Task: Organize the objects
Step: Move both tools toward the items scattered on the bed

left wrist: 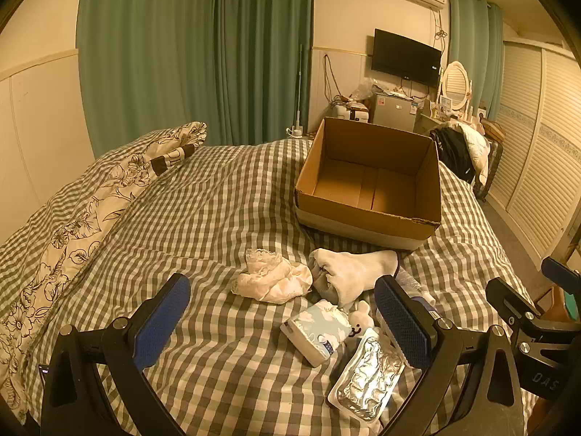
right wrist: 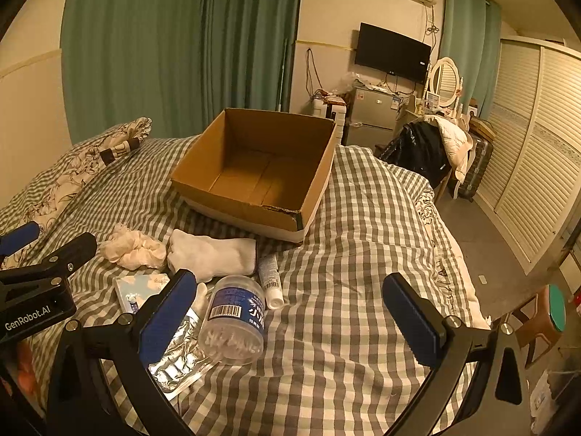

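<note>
With both the left gripper (left wrist: pixel 281 312) and right gripper (right wrist: pixel 290 309) spread wide and holding nothing, better to close on 1 item, the jar (right wrist: pixel 234 318), then carry toward the box (right wrist: pixel 308 196) at 12 o'clock.

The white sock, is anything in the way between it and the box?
No. The white sock lies just in front of the cardboard box, with only bare checked blanket between them. The box is open-topped.

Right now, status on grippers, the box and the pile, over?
Left gripper open, right gripper open, both holding nothing. Cardboard box empty, upright on bed. Sock, scrunchie, jar still loose. Path clear.
</note>
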Available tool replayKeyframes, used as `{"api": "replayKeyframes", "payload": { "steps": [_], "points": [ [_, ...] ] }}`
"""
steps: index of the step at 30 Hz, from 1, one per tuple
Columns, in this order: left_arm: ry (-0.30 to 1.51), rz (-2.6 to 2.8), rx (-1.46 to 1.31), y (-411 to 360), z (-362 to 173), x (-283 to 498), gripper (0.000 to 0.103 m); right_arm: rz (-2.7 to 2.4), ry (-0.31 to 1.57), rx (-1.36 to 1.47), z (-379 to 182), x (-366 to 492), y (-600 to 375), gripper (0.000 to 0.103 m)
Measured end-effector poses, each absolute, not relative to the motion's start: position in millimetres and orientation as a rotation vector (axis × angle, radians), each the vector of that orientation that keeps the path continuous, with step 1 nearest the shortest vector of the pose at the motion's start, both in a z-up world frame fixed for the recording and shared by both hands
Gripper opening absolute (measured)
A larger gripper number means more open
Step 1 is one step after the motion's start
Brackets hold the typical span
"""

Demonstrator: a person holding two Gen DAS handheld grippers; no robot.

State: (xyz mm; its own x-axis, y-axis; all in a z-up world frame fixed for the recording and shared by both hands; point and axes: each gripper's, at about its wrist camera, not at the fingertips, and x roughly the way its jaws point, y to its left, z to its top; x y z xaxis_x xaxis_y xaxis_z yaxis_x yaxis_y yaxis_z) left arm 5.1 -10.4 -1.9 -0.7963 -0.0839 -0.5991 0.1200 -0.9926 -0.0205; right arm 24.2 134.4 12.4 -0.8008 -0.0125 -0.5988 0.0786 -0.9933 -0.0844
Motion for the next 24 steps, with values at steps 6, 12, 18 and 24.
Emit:
{"api": "replayKeyframes", "payload": {
  "steps": [6,12,18,24],
  "points": [
    [0.083,-2.882,0.951,-10.4,-2.1,6.3,0.103,-2.929,0.163,0.968,12.8,25.7,133.7,0.103],
    [0.079,-2.888,0.953,-8.9,-1.8,6.8,0.103,-2.924,0.161,0.966,13.4,26.3,132.7,0.103],
    [0.077,-2.895,0.949,-8.0,-0.1,8.7,0.103,-2.928,0.166,0.965,14.2,27.6,130.8,0.103],
    [0.082,-2.897,0.937,-10.0,1.8,11.7,0.103,-2.925,0.168,0.957,15.7,30.6,129.3,0.103]
  ]
}}
